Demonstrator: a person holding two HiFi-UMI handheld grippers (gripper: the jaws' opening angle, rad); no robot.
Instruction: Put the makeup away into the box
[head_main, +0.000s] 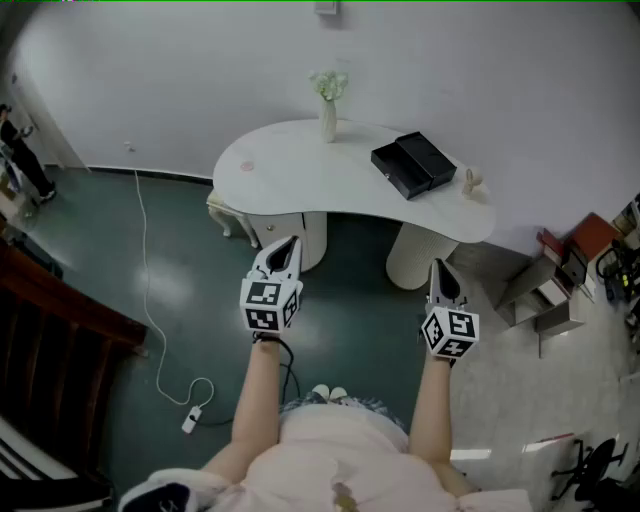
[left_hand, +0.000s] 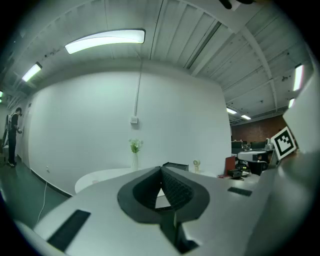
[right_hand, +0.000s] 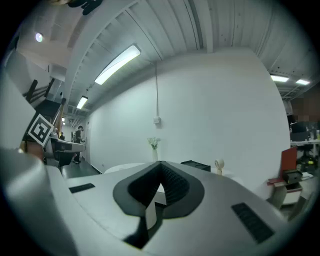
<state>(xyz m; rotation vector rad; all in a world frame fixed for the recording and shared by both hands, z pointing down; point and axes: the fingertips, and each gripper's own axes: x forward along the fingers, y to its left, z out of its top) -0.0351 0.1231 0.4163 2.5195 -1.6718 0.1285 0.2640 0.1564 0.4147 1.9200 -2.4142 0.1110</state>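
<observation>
Person stands back from a white curved table (head_main: 300, 165), arms out. Left gripper (head_main: 288, 245) & right gripper (head_main: 440, 268) are both held about level w/ jaws pressed together, nothing between them. Task's black rectangular box (head_main: 414, 165) sits on the table's right part, far ahead of both jaw tips & well apart from them; right gripper is the nearer one. A small beige item (head_main: 471, 182) stands just right of the box, poss. the makeup, too small to tell. Likely risks: a slim white vase (head_main: 328, 112) of flowers at the table's far side could tip if an arm sweeps by. The box could slide if nudged by shut jaws. A white cable w/ plug (head_main: 189, 424) on the floor at left could catch a foot on approach.
</observation>
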